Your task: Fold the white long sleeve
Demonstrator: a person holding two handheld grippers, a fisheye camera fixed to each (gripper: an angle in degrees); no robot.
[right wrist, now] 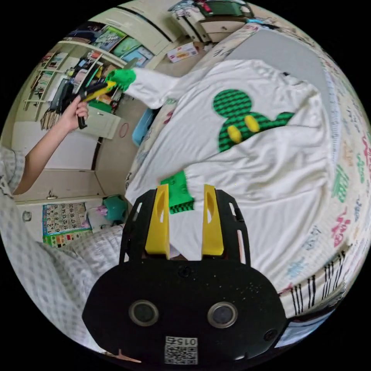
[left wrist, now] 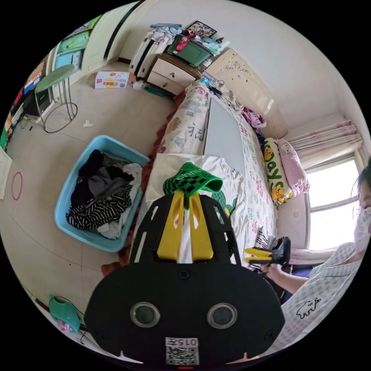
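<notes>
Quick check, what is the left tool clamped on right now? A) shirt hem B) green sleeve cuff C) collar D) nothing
B: in the left gripper view the left tool has both yellow jaws pressed on the green checked cuff of the white long sleeve, lifted off the bed; the right tool is open over the other cuff.

White long sleeve shirt (right wrist: pixel 247 170), green mouse-head print, green cuffs: spread flat across the bed (right wrist: pixel 348 162), one sleeve lifted off the bed's edge.
</notes>
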